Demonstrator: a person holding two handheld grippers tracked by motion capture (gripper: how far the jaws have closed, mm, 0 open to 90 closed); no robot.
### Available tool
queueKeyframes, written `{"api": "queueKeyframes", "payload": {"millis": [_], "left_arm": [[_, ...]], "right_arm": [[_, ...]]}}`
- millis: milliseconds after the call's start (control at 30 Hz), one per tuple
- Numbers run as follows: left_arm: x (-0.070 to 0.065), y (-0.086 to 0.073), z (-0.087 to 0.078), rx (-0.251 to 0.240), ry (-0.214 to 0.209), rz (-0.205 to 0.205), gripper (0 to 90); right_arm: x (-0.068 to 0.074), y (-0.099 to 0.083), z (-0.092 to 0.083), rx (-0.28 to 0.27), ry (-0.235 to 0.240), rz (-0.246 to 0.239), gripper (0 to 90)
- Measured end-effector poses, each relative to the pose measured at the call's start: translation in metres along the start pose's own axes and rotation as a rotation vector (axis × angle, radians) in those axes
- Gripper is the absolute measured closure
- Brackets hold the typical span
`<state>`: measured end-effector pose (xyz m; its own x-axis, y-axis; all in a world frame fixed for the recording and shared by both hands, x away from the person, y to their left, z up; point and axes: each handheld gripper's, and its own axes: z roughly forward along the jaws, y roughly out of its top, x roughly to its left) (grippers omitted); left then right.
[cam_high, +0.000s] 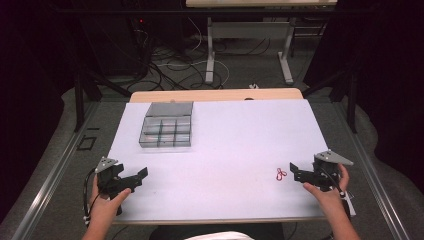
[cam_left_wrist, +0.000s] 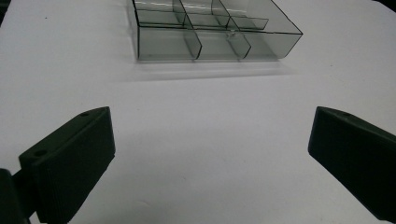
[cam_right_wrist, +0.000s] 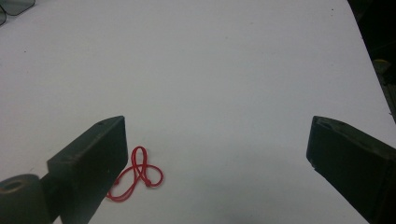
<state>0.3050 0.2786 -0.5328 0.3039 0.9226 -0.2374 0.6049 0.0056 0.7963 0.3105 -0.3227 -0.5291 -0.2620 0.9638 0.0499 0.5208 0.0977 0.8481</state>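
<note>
White covers the worktop (cam_high: 225, 150), with dark floor and tangled cables beyond. I count one clear compartment box (cam_high: 166, 131), one red cord (cam_high: 281, 174), two tools. Both stand released: my left tool (cam_high: 140, 178) and my right tool (cam_high: 294, 170). Which compartments hold anything I cannot tell. My cord, thin and looped, lies loose just beside the right tool's jaws.

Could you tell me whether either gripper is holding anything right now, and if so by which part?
Nothing is held. Both the left gripper and the right gripper are open over the table; the red cord lies untouched beside the right gripper's jaw.
</note>
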Motion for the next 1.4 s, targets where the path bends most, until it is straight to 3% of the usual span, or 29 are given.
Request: {"api": "queueKeyframes", "payload": {"millis": [233, 333, 500, 567, 733, 900, 1133, 1400], "left_arm": [[-0.002, 0.000, -0.002, 0.001, -0.002, 0.013, 0.7], [-0.002, 0.000, -0.002, -0.004, -0.002, 0.015, 0.8], [-0.003, 0.000, -0.003, -0.004, -0.004, 0.021, 0.9], [-0.003, 0.000, -0.002, -0.007, -0.006, 0.026, 1.0], [-0.005, -0.001, -0.002, -0.002, -0.010, 0.032, 1.0], [-0.005, -0.001, 0.000, 0.004, -0.012, 0.041, 1.0], [-0.007, -0.001, 0.000, 0.008, -0.012, 0.049, 1.0], [-0.007, -0.002, -0.001, 0.009, -0.006, 0.048, 1.0]], "right_arm": [[0.003, 0.002, 0.003, 0.001, 0.003, -0.012, 6.2], [0.005, 0.003, 0.005, 0.005, -0.002, -0.045, 6.2], [0.007, 0.005, 0.004, 0.001, 0.002, -0.043, 8.2], [0.007, 0.005, 0.004, 0.003, 0.005, -0.062, 14.7], [0.011, 0.006, 0.006, 0.007, 0.012, -0.075, 15.7], [0.016, 0.009, 0.008, 0.028, 0.038, -0.098, 23.2], [0.019, 0.009, 0.009, 0.046, 0.053, -0.099, 33.0], [0.024, 0.011, 0.010, 0.083, 0.067, -0.066, 44.2]]}}
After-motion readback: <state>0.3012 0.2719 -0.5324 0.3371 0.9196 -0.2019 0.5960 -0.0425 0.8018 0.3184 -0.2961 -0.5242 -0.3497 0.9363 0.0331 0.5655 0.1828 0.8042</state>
